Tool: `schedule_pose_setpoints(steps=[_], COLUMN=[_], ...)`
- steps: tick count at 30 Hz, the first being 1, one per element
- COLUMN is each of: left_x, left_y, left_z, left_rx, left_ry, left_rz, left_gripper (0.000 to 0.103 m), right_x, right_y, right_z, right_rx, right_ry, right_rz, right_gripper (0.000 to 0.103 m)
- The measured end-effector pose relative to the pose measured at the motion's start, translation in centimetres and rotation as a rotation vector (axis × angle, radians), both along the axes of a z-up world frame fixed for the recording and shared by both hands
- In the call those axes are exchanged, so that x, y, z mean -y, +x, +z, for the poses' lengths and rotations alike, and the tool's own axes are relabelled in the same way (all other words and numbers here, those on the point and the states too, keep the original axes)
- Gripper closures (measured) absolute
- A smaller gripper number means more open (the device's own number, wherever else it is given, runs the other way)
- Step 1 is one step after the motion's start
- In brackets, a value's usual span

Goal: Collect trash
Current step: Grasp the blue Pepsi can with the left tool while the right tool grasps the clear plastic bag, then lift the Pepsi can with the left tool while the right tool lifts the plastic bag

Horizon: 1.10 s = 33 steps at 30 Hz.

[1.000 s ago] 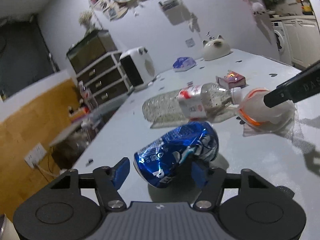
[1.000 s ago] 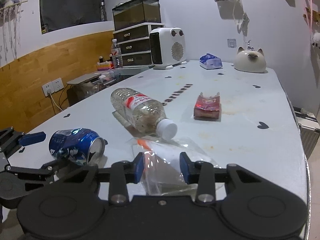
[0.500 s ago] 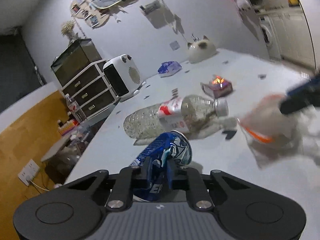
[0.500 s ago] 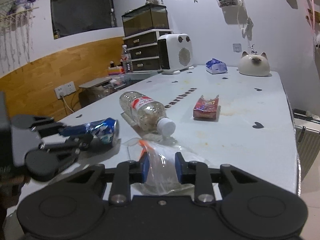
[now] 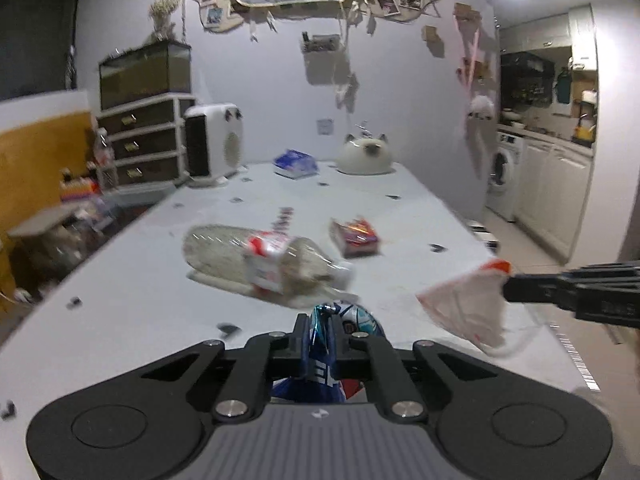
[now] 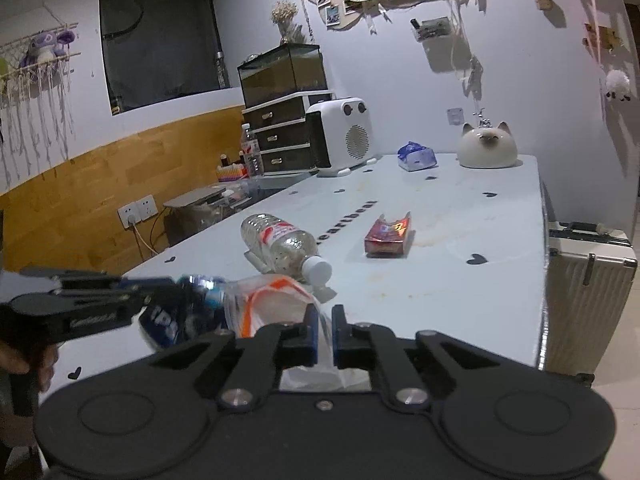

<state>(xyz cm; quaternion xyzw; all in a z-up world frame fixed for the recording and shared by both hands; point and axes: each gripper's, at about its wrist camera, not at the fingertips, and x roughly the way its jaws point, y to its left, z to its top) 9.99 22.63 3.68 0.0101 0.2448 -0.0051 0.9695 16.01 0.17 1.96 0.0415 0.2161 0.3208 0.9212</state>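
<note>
Blue crushed soda can (image 5: 326, 344) sits clamped in the left gripper (image 5: 325, 338), lifted off the table (image 6: 460, 240), its rim aimed at the mouth of the clear zip bag (image 6: 276, 300) just beside, which the right gripper (image 6: 323, 334) pinches shut-jawed by one edge.

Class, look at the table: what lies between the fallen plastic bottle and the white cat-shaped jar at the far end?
Only the red packet lies between bottle and cat jar, clearest in the right wrist view.

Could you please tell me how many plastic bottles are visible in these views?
2: one plastic bottle lying on the table, and one upright bottle beside the drawer unit. Others may be hidden.
</note>
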Motion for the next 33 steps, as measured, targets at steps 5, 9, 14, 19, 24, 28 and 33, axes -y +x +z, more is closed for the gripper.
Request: schedule_pose_setpoints(steps=[5,9,14,19,24,28,33], left_x=[1.4,3.1,4.2,4.9,6.0,5.9,5.8], left_y=[-1.4,-0.9,1.3,3.1,4.4,5.4,5.0], left_z=[0.2,0.6,1.3,1.6,0.3,-0.2,-0.7], left_rx=[-0.074,-0.141,-0.283,-0.428,-0.551,-0.578,-0.518], left_ry=[-0.019,0.102,0.262,0.345,0.452,0.465,0.48], left_rz=[-0.043,-0.079,-0.139,-0.184,-0.206,-0.185,-0.146], left_gripper=[0.095,0.092,0.087,0.081,0.073,0.072,0.072], right_x=[1.2,0.9,0.8,1.5,2.3,2.6,2.1], right_y=[-0.8,-1.6,-2.5,-3.0,-3.6,-4.1,-5.4], right_z=[0.2,-0.3,-0.6,-0.7,-1.0,-1.4,-2.2], right_rx=[-0.002,0.003,0.004,0.005,0.015,0.03,0.083], right_ry=[0.018,0.006,-0.005,-0.001,-0.016,-0.056,-0.164], right_rz=[0.0,0.024,0.045,0.058,0.09,0.128,0.169], right_gripper=[0.1,0.099,0.098,0.098,0.097,0.096,0.092])
